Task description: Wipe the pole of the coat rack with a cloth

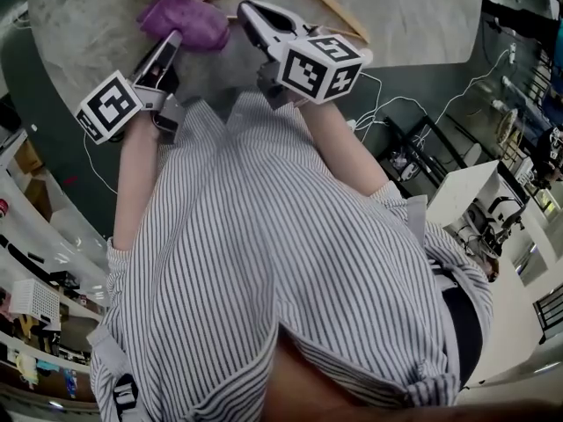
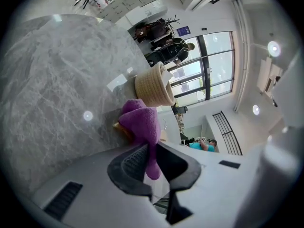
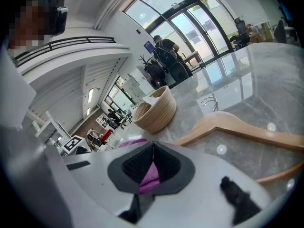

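A purple cloth [image 1: 186, 20] lies bunched on the grey marble table [image 1: 88, 25]. My left gripper [image 1: 173, 38] is shut on its near edge. In the left gripper view the cloth [image 2: 140, 122] rises from between the jaws of my left gripper [image 2: 151, 148]. My right gripper [image 1: 246, 9] is just right of the cloth, over the table. In the right gripper view my right gripper [image 3: 153, 148] has its jaws together, with purple fabric [image 3: 151, 172] showing behind them. No coat rack pole is in view.
A wooden hanger [image 1: 325, 3] lies on the table by the right gripper, and it also crosses the right gripper view [image 3: 237, 129]. A woven basket [image 2: 153, 87] stands farther back on the table. Beside the person are cables [image 1: 378, 104] and a white cabinet [image 1: 462, 192].
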Tool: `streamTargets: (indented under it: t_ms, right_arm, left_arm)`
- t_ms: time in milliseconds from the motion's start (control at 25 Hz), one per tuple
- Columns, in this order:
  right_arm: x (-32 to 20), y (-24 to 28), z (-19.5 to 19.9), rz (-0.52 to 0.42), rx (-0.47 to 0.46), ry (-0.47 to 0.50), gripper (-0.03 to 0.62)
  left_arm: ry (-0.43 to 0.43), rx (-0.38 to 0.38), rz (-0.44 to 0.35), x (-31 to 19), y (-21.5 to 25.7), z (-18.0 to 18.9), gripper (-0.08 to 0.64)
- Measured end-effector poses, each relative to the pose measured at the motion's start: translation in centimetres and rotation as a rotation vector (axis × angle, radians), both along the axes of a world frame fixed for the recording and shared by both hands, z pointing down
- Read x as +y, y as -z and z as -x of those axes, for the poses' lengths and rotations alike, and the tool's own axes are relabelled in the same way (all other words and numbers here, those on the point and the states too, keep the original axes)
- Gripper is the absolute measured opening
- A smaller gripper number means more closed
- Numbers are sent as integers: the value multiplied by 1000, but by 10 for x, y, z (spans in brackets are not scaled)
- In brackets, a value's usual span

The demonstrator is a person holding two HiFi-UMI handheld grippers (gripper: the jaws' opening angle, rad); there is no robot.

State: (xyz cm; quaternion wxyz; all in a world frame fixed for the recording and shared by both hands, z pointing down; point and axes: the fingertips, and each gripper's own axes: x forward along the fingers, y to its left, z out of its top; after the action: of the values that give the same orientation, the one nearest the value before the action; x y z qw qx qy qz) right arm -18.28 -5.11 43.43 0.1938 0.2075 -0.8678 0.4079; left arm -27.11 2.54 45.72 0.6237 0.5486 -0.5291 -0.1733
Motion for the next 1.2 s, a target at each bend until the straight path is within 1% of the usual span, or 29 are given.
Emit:
streamTargets:
  t_ms: [240, 440, 560, 640, 840, 1200]
  right_arm:
    - [-3, -1, -10, 1, 0, -18, 15]
    - [-1, 0, -15, 3, -1, -29, 15]
    - [-2, 0, -20, 3, -1, -37, 15]
    - [-3, 1, -24, 3, -1, -46, 15]
    - [-1, -1, -31, -12, 11, -48, 15]
    - [-7, -3, -50, 3, 4, -87, 15]
  left_arm:
    - [-89, -52, -13, -1, 7, -5, 51]
    - [-142, 6, -48, -3, 19, -12, 51]
    - [-226, -38, -50, -3, 21, -17, 51]
    - [-262, -56, -51, -3, 22, -21, 51]
    - [-301, -78, -29, -4, 19, -26, 51]
    - [-394, -59, -33, -22, 13, -55, 51]
